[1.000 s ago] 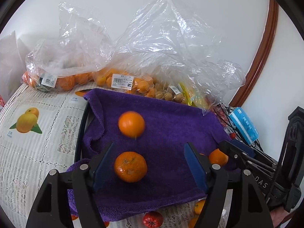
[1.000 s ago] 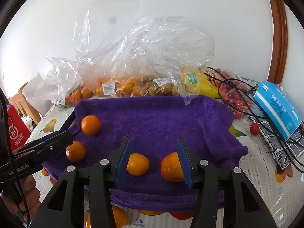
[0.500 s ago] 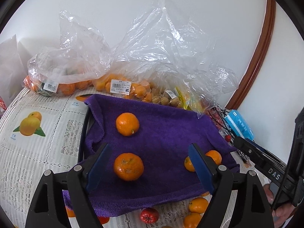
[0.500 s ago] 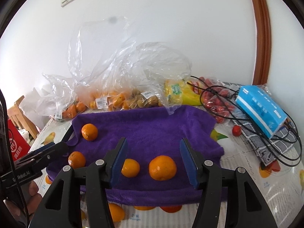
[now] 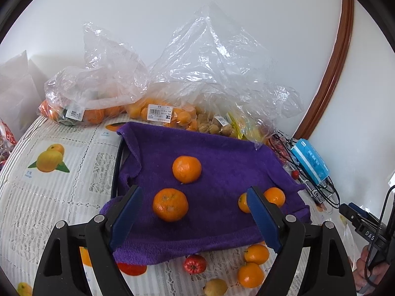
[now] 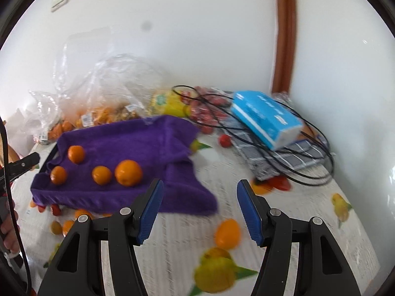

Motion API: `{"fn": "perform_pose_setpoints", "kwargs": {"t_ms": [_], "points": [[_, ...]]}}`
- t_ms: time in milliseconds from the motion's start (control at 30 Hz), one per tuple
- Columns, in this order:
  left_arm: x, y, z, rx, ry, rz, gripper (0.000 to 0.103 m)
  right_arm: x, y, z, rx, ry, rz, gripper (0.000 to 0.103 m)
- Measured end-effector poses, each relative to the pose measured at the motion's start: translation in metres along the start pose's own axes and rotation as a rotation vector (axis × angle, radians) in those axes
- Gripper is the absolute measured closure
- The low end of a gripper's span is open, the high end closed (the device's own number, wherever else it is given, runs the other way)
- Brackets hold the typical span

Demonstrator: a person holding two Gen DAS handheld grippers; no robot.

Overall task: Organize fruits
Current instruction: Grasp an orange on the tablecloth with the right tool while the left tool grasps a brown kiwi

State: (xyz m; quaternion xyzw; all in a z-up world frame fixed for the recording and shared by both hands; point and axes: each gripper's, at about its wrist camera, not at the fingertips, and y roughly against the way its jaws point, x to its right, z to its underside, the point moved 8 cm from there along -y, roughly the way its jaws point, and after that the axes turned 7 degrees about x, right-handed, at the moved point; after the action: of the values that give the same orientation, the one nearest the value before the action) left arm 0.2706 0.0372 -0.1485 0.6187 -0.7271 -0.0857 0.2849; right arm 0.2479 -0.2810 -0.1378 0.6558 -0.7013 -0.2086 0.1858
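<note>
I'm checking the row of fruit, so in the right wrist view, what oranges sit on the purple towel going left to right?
On the purple towel: front-left orange → back-left orange → small middle orange → largest orange.

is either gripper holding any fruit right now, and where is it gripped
Nothing is held. The left gripper stands open over the purple towel; the right gripper, jaws just opening, is empty above the tablecloth.

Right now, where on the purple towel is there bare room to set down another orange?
The purple towel is bare along its back, toward the plastic bags, and at its right end past the largest orange. Its front-left, with four oranges, is crowded.
</note>
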Motion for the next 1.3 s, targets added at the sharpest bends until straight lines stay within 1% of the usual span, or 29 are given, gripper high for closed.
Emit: {"fn": "perform_pose_setpoints", "kwargs": {"t_ms": [133,233,333,433,533,600,733,767,867,967,1067,1100,1133,1167,1233,1300], "points": [[0.0,0.003,0.011,-0.011,-0.002,-0.014,0.018,0.03,0.004,0.024,-0.037,-0.033,0.025,0.041],[0.002,0.005,0.017,-0.019,-0.013,-0.02,0.018,0.037,-0.001,0.044,-0.079,-0.053,0.005,0.042],[0.001,0.007,0.024,-0.032,-0.012,-0.03,0.018,0.035,-0.004,0.058,-0.096,-0.05,-0.032,0.046],[-0.002,0.01,0.031,-0.049,-0.003,-0.045,0.018,0.028,-0.013,0.064,-0.099,-0.022,-0.035,0.046],[-0.007,0.014,0.039,-0.07,0.007,-0.059,0.018,0.026,-0.026,0.069,-0.121,-0.015,-0.03,0.049],[-0.011,0.016,0.045,-0.083,0.004,-0.075,0.018,0.026,-0.034,0.073,-0.144,-0.014,-0.033,0.053],[-0.014,0.019,0.054,-0.117,-0.001,-0.084,0.018,0.023,-0.047,0.081,-0.19,-0.016,-0.047,0.066],[-0.013,0.019,0.057,-0.13,-0.001,-0.084,0.018,0.023,-0.047,0.08,-0.183,-0.02,-0.045,0.07],[-0.007,0.018,0.068,-0.185,-0.001,-0.048,0.018,0.019,-0.046,0.077,-0.166,-0.021,-0.067,0.07],[-0.001,0.015,0.08,-0.221,-0.032,-0.051,0.02,0.011,-0.042,0.077,-0.15,0.001,-0.077,0.07],[0.003,0.014,0.088,-0.233,-0.058,-0.061,0.028,0.0,-0.033,0.078,-0.137,0.004,-0.107,0.07],[0.005,0.013,0.091,-0.24,-0.062,-0.061,0.033,-0.003,-0.031,0.079,-0.137,0.005,-0.117,0.07],[0.006,0.013,0.092,-0.245,-0.065,-0.056,0.038,-0.009,-0.029,0.08,-0.138,0.005,-0.131,0.07],[0.008,0.012,0.094,-0.248,-0.071,-0.05,0.039,-0.013,-0.027,0.081,-0.14,0.007,-0.142,0.07],[0.011,0.01,0.096,-0.255,-0.088,-0.047,0.046,-0.022,-0.024,0.083,-0.142,0.01,-0.164,0.07],[0.015,0.007,0.098,-0.256,-0.116,-0.055,0.047,-0.031,-0.022,0.084,-0.14,0.015,-0.181,0.07]]}}
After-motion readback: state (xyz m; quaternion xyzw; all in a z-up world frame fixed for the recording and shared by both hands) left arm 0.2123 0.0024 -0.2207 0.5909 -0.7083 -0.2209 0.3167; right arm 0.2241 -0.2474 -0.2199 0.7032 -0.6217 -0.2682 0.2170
